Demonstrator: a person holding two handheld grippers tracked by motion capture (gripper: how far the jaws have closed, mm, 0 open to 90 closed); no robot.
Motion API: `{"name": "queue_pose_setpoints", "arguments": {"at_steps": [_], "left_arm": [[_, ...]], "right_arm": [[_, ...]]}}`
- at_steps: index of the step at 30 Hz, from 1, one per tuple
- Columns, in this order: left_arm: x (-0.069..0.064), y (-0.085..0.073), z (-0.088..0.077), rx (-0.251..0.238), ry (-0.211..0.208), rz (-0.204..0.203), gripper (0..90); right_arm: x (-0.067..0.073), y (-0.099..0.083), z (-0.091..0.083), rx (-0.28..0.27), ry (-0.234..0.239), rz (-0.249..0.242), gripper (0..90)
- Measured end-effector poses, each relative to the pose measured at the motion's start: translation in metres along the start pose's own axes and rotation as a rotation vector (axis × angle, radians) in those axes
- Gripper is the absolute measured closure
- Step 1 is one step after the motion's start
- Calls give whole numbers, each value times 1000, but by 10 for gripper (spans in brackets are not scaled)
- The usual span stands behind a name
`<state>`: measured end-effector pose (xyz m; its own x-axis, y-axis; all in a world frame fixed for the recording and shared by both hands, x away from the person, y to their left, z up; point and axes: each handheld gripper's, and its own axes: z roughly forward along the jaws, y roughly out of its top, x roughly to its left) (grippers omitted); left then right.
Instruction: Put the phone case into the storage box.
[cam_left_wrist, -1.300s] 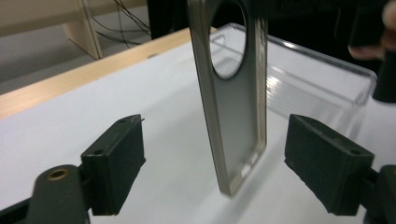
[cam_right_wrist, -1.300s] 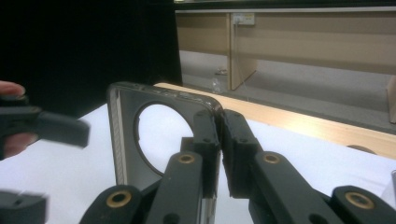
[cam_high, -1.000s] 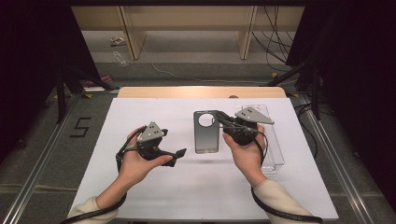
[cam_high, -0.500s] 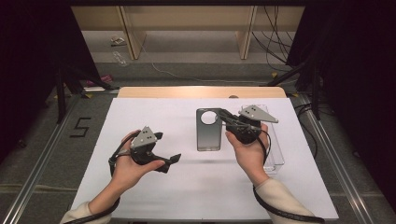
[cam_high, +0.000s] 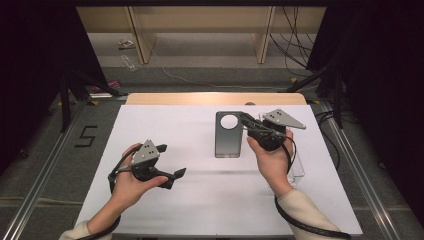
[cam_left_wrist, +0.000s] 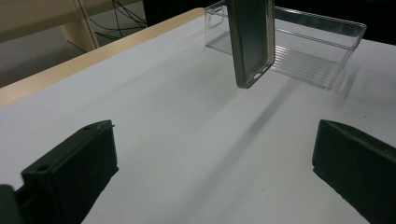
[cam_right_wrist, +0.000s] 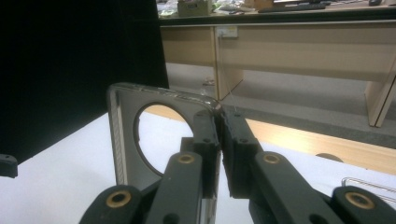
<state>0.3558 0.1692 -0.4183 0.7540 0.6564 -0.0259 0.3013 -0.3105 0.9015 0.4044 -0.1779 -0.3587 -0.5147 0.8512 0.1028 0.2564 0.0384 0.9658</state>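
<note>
Grip on phone case looks thin; slip is the main worry.

Lower left of the high view: left gripper (cam_high: 172, 176), jaws apart, nothing between them, low over the white table (cam_high: 165, 210). Centre right: right gripper (cam_high: 250, 124), jaws pinched on one edge of the phone case (cam_high: 228, 135), which hangs clear of the table, round cutout toward the top. Held by a narrow rim only, the case could twist or drop if swung fast. Beyond it sits the clear tray (cam_left_wrist: 322, 51); a careless swing might clip its wall.
</note>
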Motion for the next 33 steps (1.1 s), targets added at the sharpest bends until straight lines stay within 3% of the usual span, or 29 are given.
{"name": "queue_pose_setpoints", "arguments": {"at_steps": [15,33], "left_arm": [[7,-12,-12,-16,26,3,0],[8,-16,-11,-19,22,4,0]], "right_arm": [[-9,8,-6,-21,-21,13,852],[-19,14,-11,-31,-37,17,852]]}}
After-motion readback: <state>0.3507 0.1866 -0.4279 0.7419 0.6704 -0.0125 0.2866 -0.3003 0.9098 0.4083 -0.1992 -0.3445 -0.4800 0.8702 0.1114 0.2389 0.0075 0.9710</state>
